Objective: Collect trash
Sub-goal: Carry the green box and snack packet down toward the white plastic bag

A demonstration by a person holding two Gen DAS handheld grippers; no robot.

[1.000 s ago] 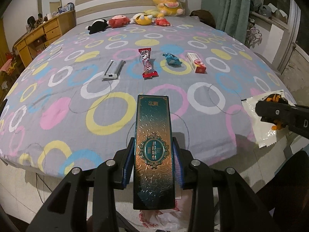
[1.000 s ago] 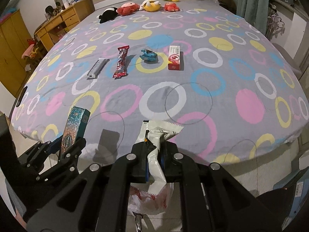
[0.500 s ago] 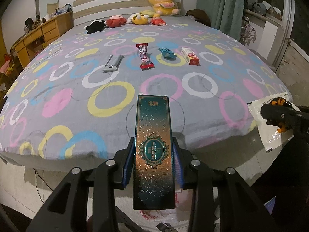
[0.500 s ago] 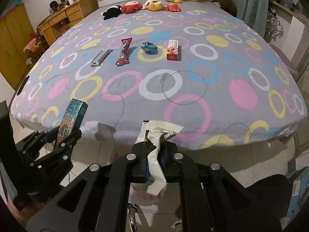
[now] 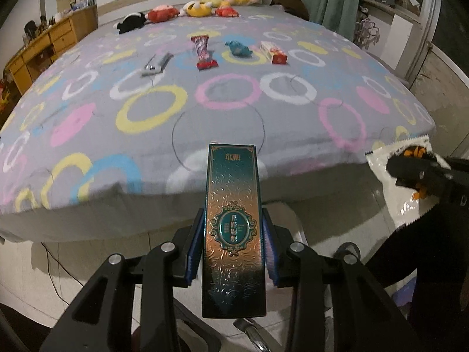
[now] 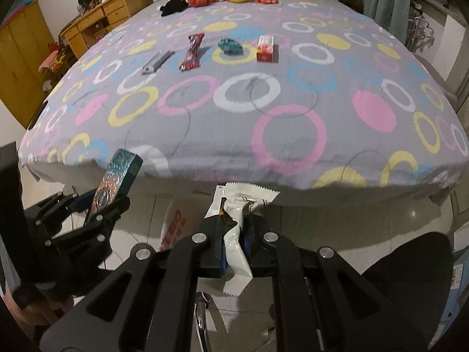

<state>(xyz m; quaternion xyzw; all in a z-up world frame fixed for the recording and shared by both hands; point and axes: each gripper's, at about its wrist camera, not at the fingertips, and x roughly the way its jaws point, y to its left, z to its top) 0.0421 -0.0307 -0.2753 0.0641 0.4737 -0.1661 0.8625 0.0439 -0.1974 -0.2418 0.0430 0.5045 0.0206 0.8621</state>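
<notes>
Left wrist view, item one: my left gripper (image 5: 233, 248), fingers closed against the long sides of a teal embossed box (image 5: 233, 234), which stands lengthwise between the blue pads and projects well past them. The grip matches that of a second ago.

Item two: my right gripper (image 6: 233, 239), fingers pinched nearly together on a white crinkled wrapper (image 6: 238, 223), whose serrated ends stick out above and below the pads. That hold is unchanged as well.

Change noted: both grippers have drawn back from the bed (image 5: 293, 135). A second ago the box overlapped the patterned cover in my left view; now the mattress edge lies beyond its tip, and pale floor tile (image 6: 337, 223) shows beneath both tools. Edges are blurred, so I judge the retreat to be under way.

Item three, on the bed, well apart from both grippers, in a row across the cover: a silver strip-like item (image 5: 155, 64), a red-striped snack wrapper (image 5: 202, 51), a crumpled blue wrapper (image 5: 238, 48), and a red-and-white small box (image 5: 274, 52). None has shifted.

Item four: a white bag with red print (image 6: 176, 228) on the floor below the bed edge, partly hidden behind my right gripper; whether it is the trash receptacle I cannot confirm.

Assessment: two pieces are lifted and clear of the bed, so the carry to a drop point appears to be the step in hand. Four pieces await collection; I judge the task under halfway.
</notes>
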